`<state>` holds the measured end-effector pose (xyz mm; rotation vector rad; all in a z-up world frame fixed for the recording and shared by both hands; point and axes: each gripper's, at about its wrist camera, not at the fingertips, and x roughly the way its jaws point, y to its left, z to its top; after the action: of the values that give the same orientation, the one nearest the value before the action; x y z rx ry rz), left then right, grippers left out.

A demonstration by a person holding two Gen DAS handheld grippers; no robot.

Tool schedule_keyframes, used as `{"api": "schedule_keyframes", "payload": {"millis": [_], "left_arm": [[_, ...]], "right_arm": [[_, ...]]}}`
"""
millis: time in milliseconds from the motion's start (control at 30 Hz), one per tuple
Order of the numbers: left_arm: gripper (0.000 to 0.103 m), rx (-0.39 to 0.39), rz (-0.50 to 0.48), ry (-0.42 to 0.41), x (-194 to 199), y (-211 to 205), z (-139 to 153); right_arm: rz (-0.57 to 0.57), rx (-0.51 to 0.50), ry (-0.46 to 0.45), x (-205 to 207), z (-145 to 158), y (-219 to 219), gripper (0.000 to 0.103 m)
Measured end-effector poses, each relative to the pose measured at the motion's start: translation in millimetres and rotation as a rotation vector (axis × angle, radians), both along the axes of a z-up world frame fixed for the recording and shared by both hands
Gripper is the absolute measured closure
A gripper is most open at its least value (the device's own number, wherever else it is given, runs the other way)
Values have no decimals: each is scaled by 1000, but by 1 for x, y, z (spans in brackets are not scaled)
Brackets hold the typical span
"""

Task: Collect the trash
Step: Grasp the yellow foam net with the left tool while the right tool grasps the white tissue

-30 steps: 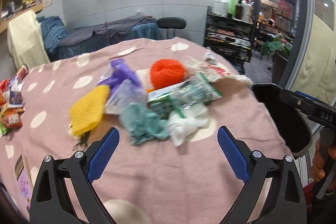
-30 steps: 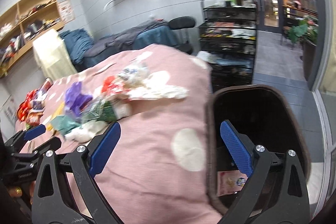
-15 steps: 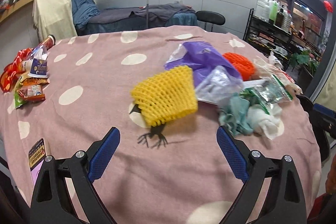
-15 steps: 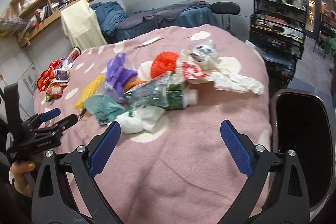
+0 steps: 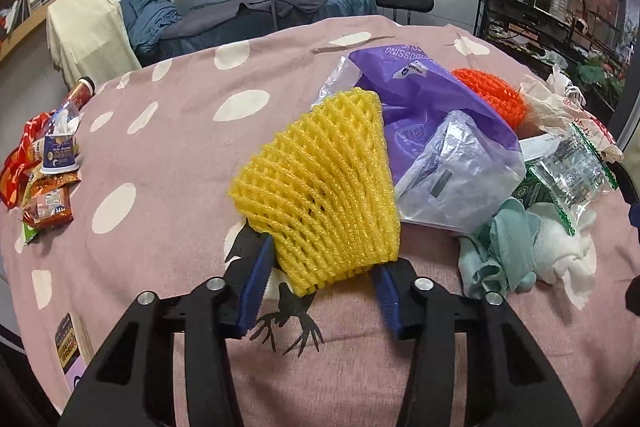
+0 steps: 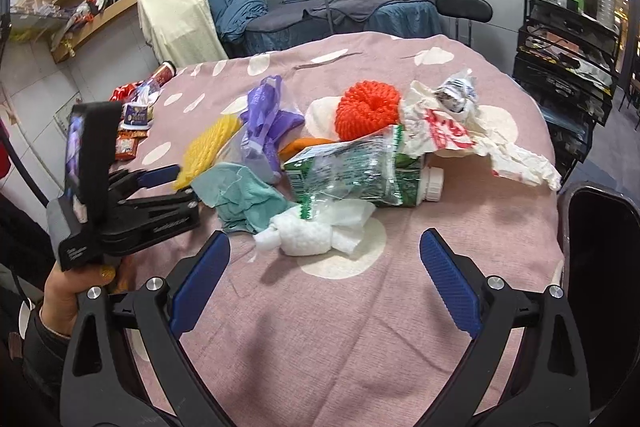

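Pink polka-dot cloth covers the table (image 6: 400,327), the largest surface in both views and the bed for a central heap of rubbish. At its right-hand edge the dark trash bin (image 6: 600,267) stands with its mouth showing, well apart from the left side of the heap. Within the heap lie a purple plastic bag (image 5: 424,99), a green crumpled packet (image 6: 352,171), an orange foam net (image 6: 368,111), a teal rag (image 6: 244,195) and a white tissue wad (image 6: 316,231).

Compared with half a second earlier, when the left gripper (image 5: 320,267) was spread wide and short of the pile, its blue pads now press in on the near end of the yellow foam net (image 5: 324,187), which bulges between them. The net reads as grasped at the left edge of the heap; whether it has left the cloth cannot be told.

The right gripper (image 6: 324,279) is spread wide and empty, as it was before, now hanging just short of the tissue wad.

By judgement, one item is secured and must be carried across to the bin; the rest of the heap awaits collection.
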<state>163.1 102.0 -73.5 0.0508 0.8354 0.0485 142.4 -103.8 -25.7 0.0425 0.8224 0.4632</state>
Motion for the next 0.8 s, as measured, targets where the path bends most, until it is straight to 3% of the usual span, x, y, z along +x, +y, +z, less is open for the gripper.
{"api": "schedule_keyframes", "payload": {"millis": [33, 100, 200, 333, 367, 467, 600, 800], "left_arm": [[71, -17, 14, -4, -1, 4, 1], [79, -57, 35, -4, -3, 11, 2], [84, -131, 59, -11, -8, 23, 6], [85, -150, 74, -29, -16, 24, 10], [85, -159, 74, -34, -20, 23, 11], [85, -169, 70, -50, -29, 19, 16], [85, -194, 67, -80, -41, 17, 25], [85, -209, 30, -116, -59, 2, 39]], "right_arm": [[8, -13, 12, 3, -2, 4, 8], [15, -33, 55, 13, -10, 10, 8], [23, -40, 96, 22, -16, 14, 13], [29, -46, 153, 36, -28, 21, 30], [30, -39, 165, 37, -31, 21, 46], [40, -33, 165, 35, -33, 19, 60], [49, -10, 152, 27, -32, 10, 68], [48, 41, 124, 5, -25, -7, 71]]}}
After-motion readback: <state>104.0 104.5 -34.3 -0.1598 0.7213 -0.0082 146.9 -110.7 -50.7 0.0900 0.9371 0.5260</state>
